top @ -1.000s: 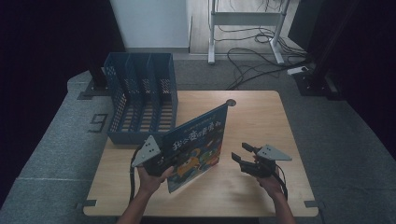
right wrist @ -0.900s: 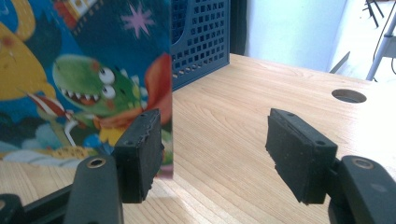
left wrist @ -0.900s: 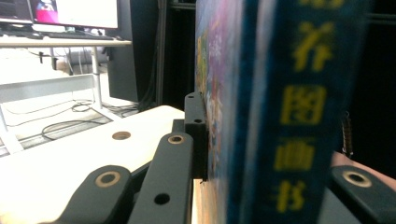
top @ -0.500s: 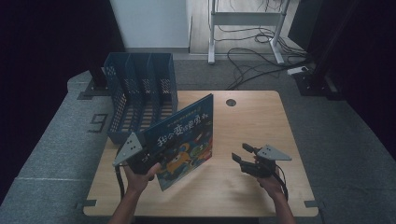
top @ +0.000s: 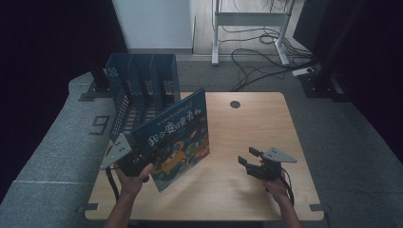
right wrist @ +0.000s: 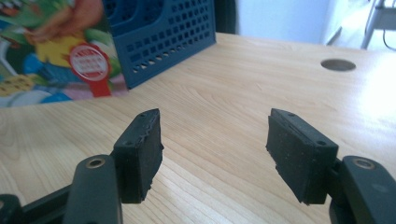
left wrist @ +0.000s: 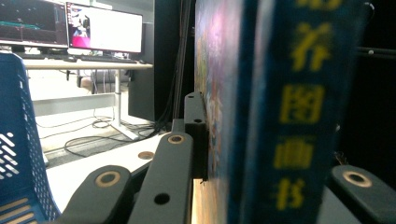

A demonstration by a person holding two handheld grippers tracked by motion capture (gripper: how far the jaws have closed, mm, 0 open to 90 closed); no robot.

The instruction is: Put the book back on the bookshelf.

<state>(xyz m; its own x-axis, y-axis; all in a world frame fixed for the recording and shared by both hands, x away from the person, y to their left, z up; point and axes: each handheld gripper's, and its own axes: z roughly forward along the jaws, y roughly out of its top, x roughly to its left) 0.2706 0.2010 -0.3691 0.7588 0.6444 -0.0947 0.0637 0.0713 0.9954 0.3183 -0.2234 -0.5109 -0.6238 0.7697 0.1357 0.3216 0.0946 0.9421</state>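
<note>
Near left: left gripper (top: 135, 161) clamped on picture book (top: 177, 137), book lifted off table (top: 247, 128), tilted, just in front of blue file rack (top: 142, 90); near right: right gripper (top: 252, 164) empty, jaws apart, low over table; step – carrying book to rack; next move calls for aligning book upright with a slot; cover shows large Chinese characters and a red seal sticker, spine yellow characters – too blurred to read reliably; far left: "9" on grey floor mat (top: 47, 142).

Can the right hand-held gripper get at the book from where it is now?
Probably yes. The right hand-held gripper has open jaws, and only bare table lies between it and the book, which the left hand-held gripper holds upright by its lower corner.
</note>
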